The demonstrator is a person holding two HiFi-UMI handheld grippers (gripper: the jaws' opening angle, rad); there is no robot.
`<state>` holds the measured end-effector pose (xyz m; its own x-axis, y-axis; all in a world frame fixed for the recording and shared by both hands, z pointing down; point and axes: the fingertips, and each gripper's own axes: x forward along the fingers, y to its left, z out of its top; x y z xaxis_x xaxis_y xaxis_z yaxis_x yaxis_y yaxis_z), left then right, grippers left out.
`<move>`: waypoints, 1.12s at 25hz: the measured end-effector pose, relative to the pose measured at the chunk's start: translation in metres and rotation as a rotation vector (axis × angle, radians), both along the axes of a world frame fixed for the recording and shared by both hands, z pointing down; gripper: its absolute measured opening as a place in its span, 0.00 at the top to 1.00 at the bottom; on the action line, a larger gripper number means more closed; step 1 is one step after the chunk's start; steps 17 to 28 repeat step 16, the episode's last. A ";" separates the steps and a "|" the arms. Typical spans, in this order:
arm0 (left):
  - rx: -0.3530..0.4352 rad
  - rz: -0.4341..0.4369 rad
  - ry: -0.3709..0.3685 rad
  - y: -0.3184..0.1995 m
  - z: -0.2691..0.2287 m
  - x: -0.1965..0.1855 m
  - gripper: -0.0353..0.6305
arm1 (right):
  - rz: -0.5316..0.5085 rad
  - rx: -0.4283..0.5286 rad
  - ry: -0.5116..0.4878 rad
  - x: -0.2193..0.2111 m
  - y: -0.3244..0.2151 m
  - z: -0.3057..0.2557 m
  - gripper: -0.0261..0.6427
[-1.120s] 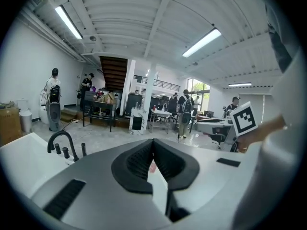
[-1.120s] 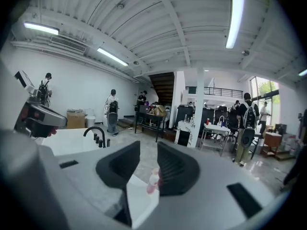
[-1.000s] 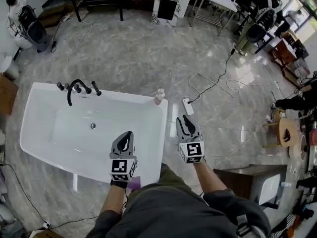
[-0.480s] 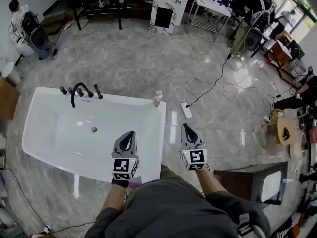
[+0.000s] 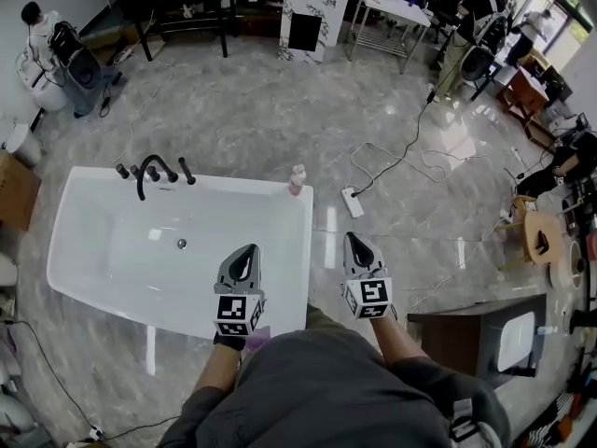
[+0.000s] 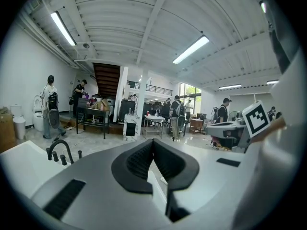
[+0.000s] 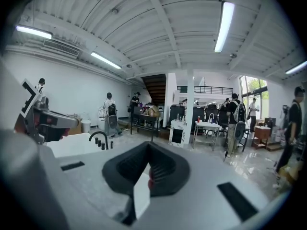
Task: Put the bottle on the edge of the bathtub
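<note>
Holds the left gripper [image 5: 248, 248] low in the head view, over the near right part of the tub [image 5: 238, 183], jaws pressed tip to tip with nothing between them. Bears this out in the left gripper view, where the dark pads [image 6: 139, 161] meet and grip only air. Carries the right gripper [image 5: 354, 237] just to the right, past the tub's right wall and above the marble floor [image 5: 242, 101]. Shows it likewise closed tight and empty in the right gripper view. Points both toward the top of the frame, well apart from the bottle.

Finds the bottle [image 5: 298, 178] farther up, upright on the tub's far right corner, on the rim itself and free of either gripper. Places the black faucet [image 5: 154, 168] on the same far rim, toward the left. Sets a white power strip [image 5: 352, 202] on the floor just right of the bottle, with its cable [image 5: 401, 157] running off to the upper right.

Reads as a task already met: bottle standing on the edge, both grippers clear of it. Leaves, by the look of it, nothing more to place. Risks only a nudge to the bottle should a gripper go toward that corner.

Takes in, along the top of the frame, a black-and-white cabinet [image 5: 303, 26], some tables and a person [image 5: 35, 21] at the upper left.
</note>
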<state>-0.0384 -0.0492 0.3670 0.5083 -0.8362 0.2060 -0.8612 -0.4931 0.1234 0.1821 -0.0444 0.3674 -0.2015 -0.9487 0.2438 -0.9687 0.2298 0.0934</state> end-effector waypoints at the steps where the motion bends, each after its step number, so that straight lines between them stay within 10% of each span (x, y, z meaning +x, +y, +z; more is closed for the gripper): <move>1: 0.001 0.002 -0.001 0.001 0.000 0.000 0.94 | -0.001 0.002 -0.001 -0.001 0.000 0.000 0.96; 28: 0.010 0.010 -0.021 0.001 0.001 0.001 0.94 | -0.022 0.008 -0.012 -0.008 -0.005 0.001 0.96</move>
